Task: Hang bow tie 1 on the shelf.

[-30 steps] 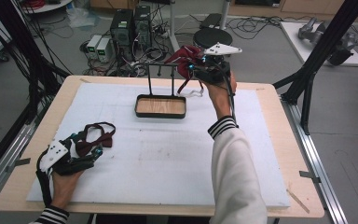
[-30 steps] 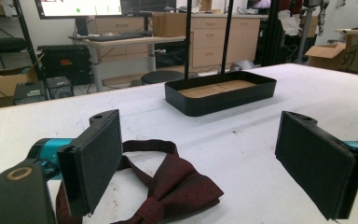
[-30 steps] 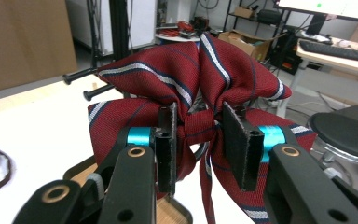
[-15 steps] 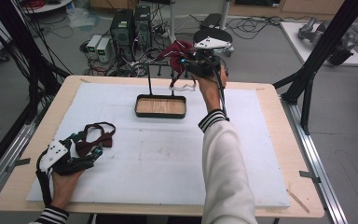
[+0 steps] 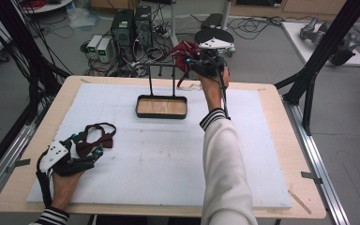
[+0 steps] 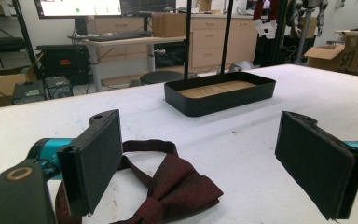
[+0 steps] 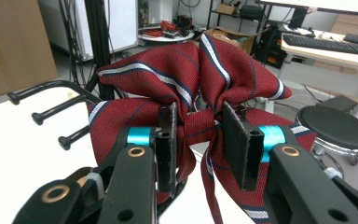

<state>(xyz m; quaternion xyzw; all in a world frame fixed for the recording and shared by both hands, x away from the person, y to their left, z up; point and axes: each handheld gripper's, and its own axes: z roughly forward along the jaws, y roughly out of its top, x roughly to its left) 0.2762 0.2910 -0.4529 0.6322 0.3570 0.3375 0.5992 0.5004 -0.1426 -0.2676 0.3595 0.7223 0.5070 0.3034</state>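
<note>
**Operator:** What is close to me right now?

**Helper:** Your left tool (image 5: 88,151) lies on the tabletop (image 5: 168,164), near you on the left. Its jaws are spread wide and hold nothing. The dark red bow tie (image 6: 177,186) lies flat between them and just past them. Leave that hand there and let it rest.

**Operator:** And farther out?

**Helper:** In the middle, past the bow tie, is the black tray (image 5: 161,116) with a wood floor. Two thin posts stand up from it with a bar (image 5: 161,65) across the top.

**Operator:** Where is the thing I am working with?

**Helper:** The striped bow tie (image 7: 149,84) is up in the air at the far side, just right of the bar. Your right tool (image 7: 198,135) is pressed together on its middle knot. Its strap (image 7: 214,186) hangs down under the knot.

**Operator:** How do I do this part well?

**Helper:** I think you want to hang it on the black pegs (image 7: 51,112), which show to the left in the right gripper view.
- Go slow and move the tie sideways toward them.
- Keep the pinch tight, so the knot does not slip.
- Watch the strap, because that is the part that must go over a peg.
- Don't bump the posts, as the stand looks light and could tip.
- Let go only when the tie hangs by itself.
</note>
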